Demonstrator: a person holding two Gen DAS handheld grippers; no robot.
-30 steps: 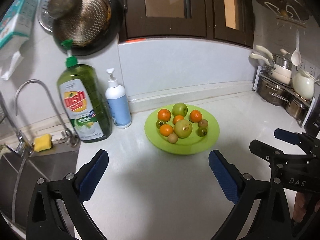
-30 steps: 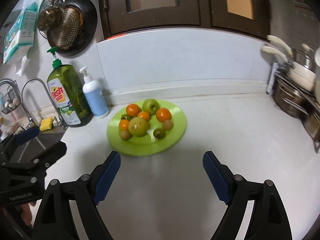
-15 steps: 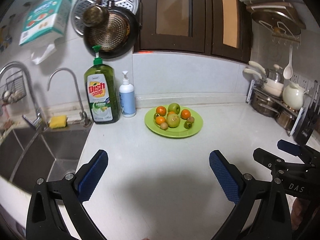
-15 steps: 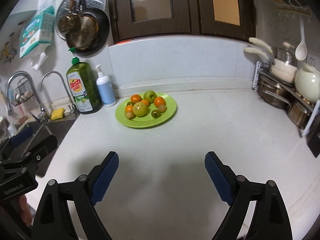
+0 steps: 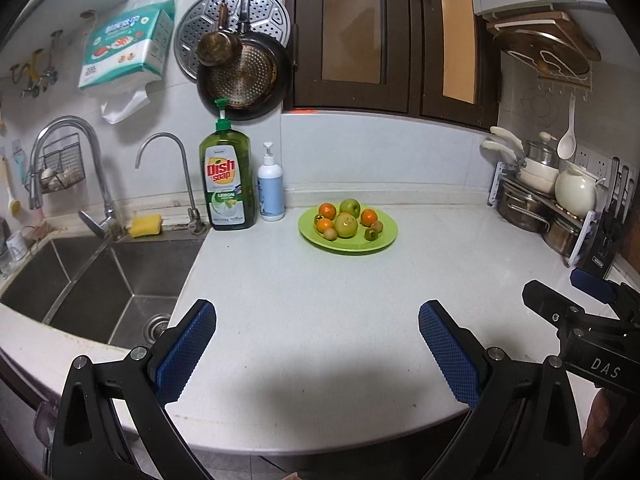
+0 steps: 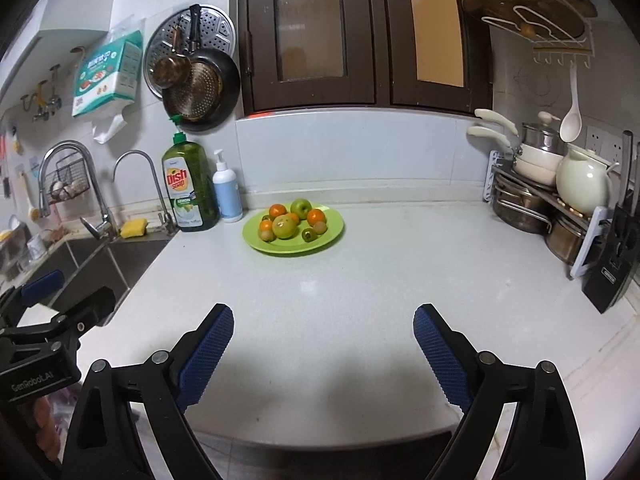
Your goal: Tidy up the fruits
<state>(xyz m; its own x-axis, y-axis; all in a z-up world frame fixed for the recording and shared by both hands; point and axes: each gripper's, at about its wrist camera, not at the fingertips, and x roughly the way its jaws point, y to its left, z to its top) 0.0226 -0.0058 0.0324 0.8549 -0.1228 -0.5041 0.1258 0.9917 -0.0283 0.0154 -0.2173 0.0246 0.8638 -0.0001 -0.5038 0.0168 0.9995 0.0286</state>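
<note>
A lime-green plate point(image 5: 385, 240) point(image 6: 332, 236) rests on the white counter near the back wall. On it lie several fruits: oranges, a green apple point(image 5: 350, 207) point(image 6: 301, 208), a big yellow-green fruit point(image 5: 345, 225) point(image 6: 284, 227) and small brown-green ones. My left gripper point(image 5: 317, 334) is open over the counter's front edge, far from the plate, with nothing between its fingers. My right gripper point(image 6: 323, 336) hangs beside it, equally far back; its jaws are opening and hold nothing. Each gripper shows at the edge of the other's view.
A sink point(image 5: 100, 276) with two taps lies to the left. A dish soap bottle point(image 5: 227, 184) and a white pump bottle point(image 5: 271, 194) stand left of the plate. Pots, a white jug point(image 5: 575, 194) and a knife block point(image 6: 616, 256) crowd the right side.
Both grippers have pulled straight back from the plate, which now looks small and distant. The counter's front edge and the sink have come into view. All fruits stay on the plate.
</note>
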